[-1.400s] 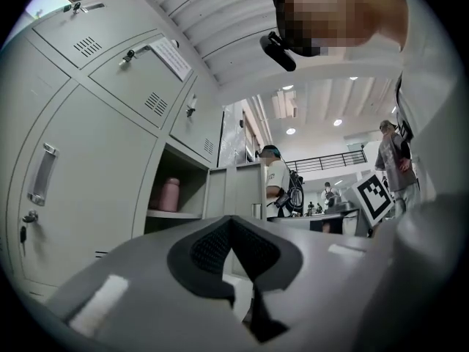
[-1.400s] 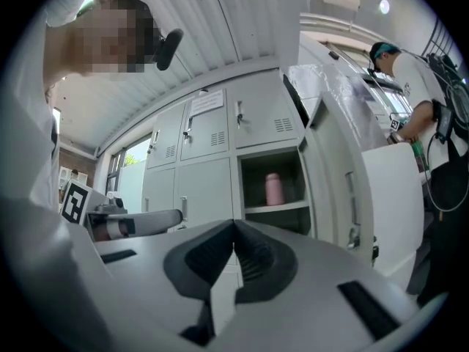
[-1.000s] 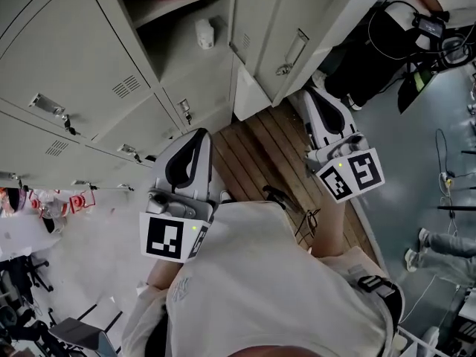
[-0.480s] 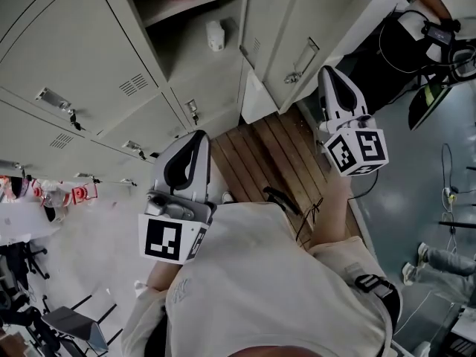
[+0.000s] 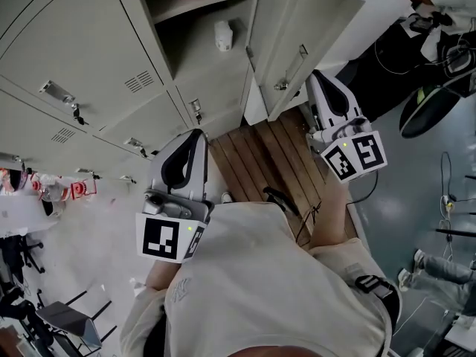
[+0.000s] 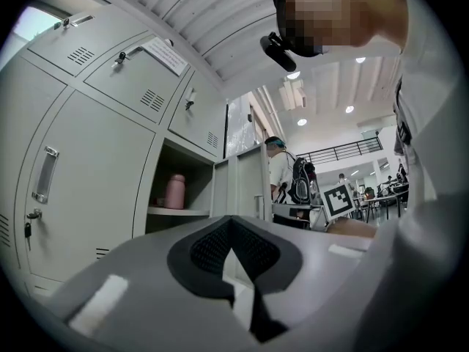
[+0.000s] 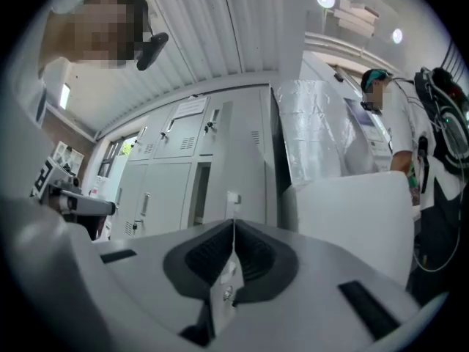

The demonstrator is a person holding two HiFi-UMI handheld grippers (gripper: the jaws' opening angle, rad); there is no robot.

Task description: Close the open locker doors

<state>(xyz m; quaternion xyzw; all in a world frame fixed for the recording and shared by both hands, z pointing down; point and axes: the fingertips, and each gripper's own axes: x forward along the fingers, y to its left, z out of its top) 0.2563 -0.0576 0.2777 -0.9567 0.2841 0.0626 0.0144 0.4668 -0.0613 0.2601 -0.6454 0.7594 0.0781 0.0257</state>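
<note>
Door [image 5: 297, 21]: open, upper centre of frame.
Right gripper [image 5: 318, 80]: clenched, empty; has risen to just beside the door's outer face, so a push shut looks imminent.
Left gripper [image 5: 193, 136]: clenched, empty, centre-left.

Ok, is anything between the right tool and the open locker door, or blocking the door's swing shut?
Nothing visible does. The right tool, shut, is beside the handle side of the open door; whether they touch is unclear. The pink bottle stands back on the shelf inside, clear of the swing.
</note>
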